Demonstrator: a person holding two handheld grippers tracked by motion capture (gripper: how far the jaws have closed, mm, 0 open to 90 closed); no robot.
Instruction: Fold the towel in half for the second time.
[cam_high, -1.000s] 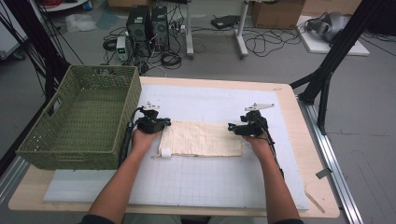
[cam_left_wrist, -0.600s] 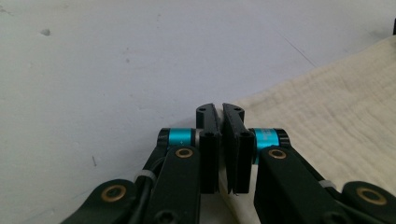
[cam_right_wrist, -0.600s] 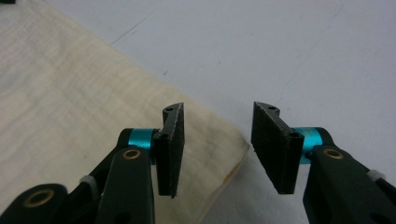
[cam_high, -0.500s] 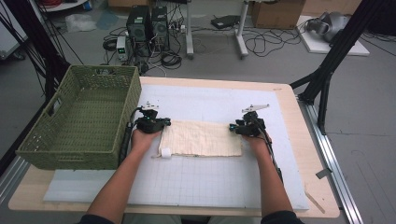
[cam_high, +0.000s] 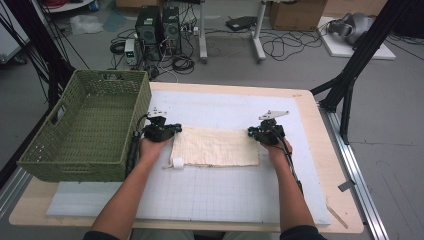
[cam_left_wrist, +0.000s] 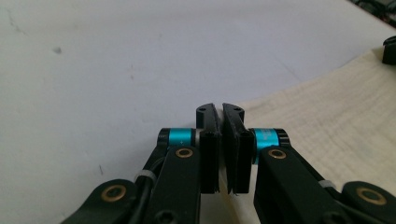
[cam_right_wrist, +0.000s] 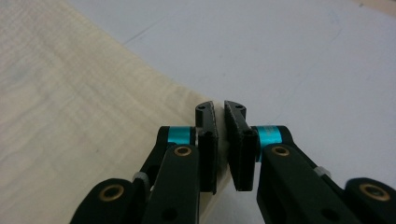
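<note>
**benchlurker:** quick headcount, what's sitting on the table right now?

**gridmat_fan:** I'm counting one cream-coloured rectangular woven cloth (cam_high: 216, 146), one olive-green woven plastic basket (cam_high: 85, 127), and one white gridded mat (cam_high: 210, 190) lying under both. Two black two-jaw handheld grippers are showing up, the left gripper (cam_high: 176, 129) and the right gripper (cam_high: 251, 133). One small white tag (cam_high: 177, 163) is sticking out at the cloth's corner.

**benchlurker:** and on the floor?

**gridmat_fan:** I'm seeing two dark computer towers (cam_high: 159, 21) and two brown cardboard boxes (cam_high: 296, 11).
</note>
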